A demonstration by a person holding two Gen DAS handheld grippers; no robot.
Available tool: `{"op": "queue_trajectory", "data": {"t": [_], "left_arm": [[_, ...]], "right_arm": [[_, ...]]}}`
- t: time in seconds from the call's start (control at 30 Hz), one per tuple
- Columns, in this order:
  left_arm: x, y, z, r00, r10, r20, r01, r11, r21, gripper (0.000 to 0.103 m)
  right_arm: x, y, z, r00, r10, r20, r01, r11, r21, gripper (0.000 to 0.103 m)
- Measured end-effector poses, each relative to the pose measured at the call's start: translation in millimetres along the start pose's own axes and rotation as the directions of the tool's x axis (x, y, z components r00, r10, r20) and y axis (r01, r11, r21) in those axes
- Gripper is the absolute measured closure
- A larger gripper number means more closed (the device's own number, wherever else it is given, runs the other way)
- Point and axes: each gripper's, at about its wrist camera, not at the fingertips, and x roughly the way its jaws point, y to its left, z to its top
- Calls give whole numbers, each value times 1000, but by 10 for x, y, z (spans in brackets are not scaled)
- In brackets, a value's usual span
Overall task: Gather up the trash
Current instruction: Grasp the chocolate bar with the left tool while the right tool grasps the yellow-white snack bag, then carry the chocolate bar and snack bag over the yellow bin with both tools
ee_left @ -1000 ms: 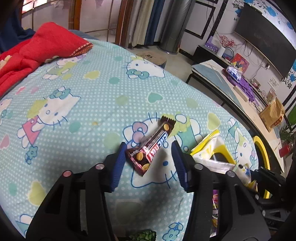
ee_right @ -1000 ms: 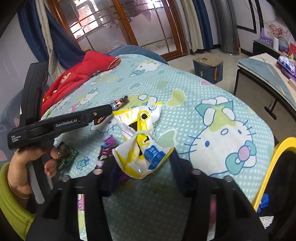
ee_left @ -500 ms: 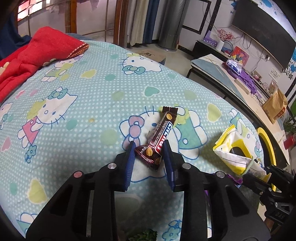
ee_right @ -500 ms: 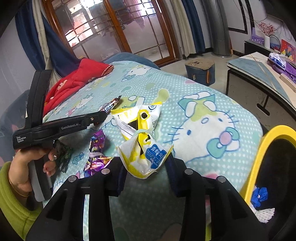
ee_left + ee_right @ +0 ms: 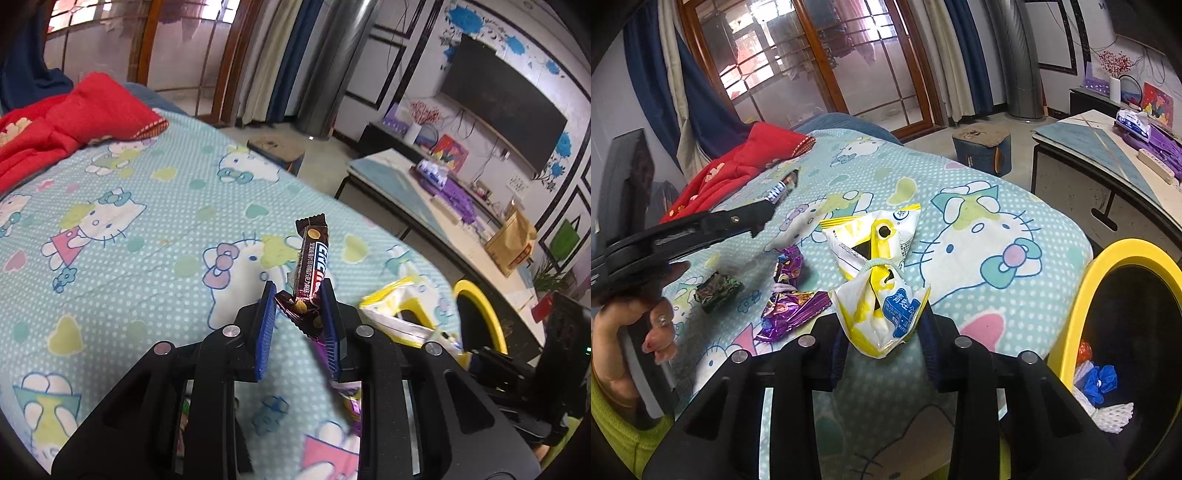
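At the centre of the left view the left gripper point(image 5: 298, 308), its ribbed blue pads just closing, clamps the lower end of a glossy brown candy bar point(image 5: 311, 264), which stands upright off the dotted quilt point(image 5: 147, 206); low in the centre of the right view the right gripper point(image 5: 881, 334), also narrowing, pinches a crinkled yellow-white bag point(image 5: 877, 280); purple foil wrappers point(image 5: 790, 295) lie left of it on the quilt; a round yellow-rimmed bin point(image 5: 1082, 295) sits at the right edge.
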Motion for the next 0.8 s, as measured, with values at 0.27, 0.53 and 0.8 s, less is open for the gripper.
{"op": "queue_trajectory", "data": {"t": [0.27,0.53,0.8], "left_arm": [[-217,-192,-62,999,-21,36,19,999,33,85],[-343,-364,-94,997,-46,58,43,997,63,85],[-403,-549,-109,995,-82,64,76,993,93,85]], "right_arm": [[-175,-29,62,999,-1,43,1,1000,3,71],[-357,-102,139,997,-21,76,21,1000,5,71],[-549,-198,187,994,-46,103,44,999,17,71]]}}
